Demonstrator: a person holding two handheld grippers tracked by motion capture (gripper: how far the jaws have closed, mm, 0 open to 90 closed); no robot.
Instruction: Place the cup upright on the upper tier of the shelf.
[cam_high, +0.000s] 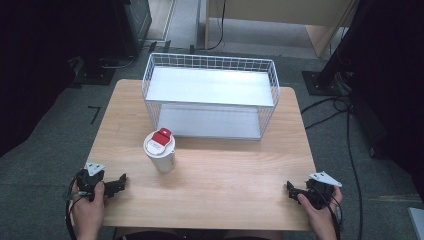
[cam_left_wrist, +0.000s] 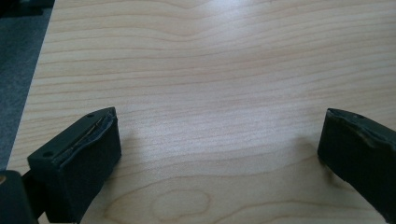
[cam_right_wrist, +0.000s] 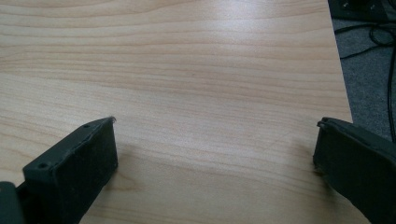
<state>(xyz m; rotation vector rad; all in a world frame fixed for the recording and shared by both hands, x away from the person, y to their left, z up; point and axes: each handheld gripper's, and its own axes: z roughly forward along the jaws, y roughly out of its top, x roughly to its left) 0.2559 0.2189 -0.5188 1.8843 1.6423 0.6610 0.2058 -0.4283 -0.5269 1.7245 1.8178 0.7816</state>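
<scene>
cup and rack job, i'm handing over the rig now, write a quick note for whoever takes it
Left gripper: open, holds nothing, at the near left corner of the table.
Right gripper: open, holds nothing, at the near right corner.
Cup: white, with a red and white lid, upright on the table in front of the wire rack, nearer its left end, apart from both grippers.
Rack: both shelves bare.
Done: nothing yet, cup untouched.
Left: probably grip the cup and set it on a rack shelf; the left gripper is nearer.
</scene>
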